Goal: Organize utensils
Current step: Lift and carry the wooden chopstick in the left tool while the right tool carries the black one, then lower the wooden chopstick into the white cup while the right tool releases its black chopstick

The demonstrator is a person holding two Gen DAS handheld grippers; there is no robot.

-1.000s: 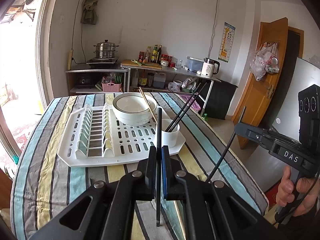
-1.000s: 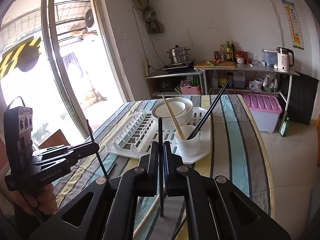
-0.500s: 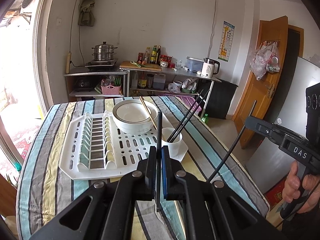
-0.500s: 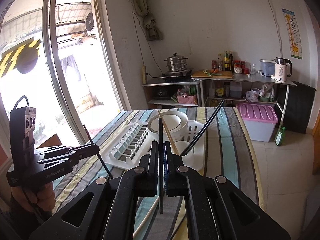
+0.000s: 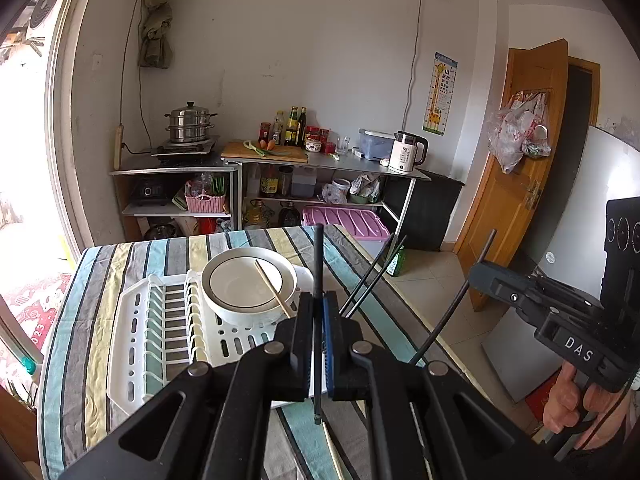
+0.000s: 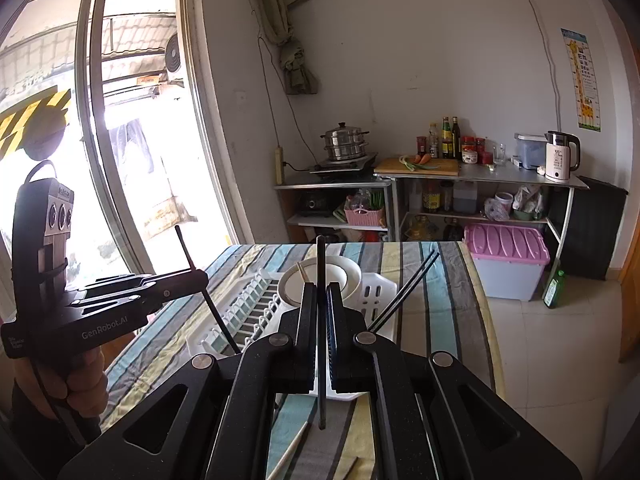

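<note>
My left gripper (image 5: 318, 312) is shut on a black chopstick (image 5: 318, 256) that stands upright between its pads. My right gripper (image 6: 321, 304) is shut on another black chopstick (image 6: 321, 264), also upright. Both are held above the near end of the striped table (image 5: 100, 280). A white dish rack (image 5: 160, 340) lies on the table with a white bowl (image 5: 248, 288) on it. A wooden chopstick (image 5: 272, 288) leans over the bowl. Two black chopsticks (image 5: 368, 280) slant up from behind my left gripper; the cup that holds them is hidden. The right gripper shows in the left wrist view (image 5: 476, 276), the left gripper in the right wrist view (image 6: 200, 280).
A light wooden chopstick (image 6: 288, 448) lies on the table below my right gripper. Beyond the table stand a steel shelf with a steamer pot (image 5: 190, 124), bottles and a kettle (image 5: 408, 152), and a pink storage box (image 5: 344, 220). A window (image 6: 120, 120) is on the left, a wooden door (image 5: 516, 184) on the right.
Both grippers have risen and drawn back from the rack with their chopsticks. The cup has dropped out of sight behind my fingers.
</note>
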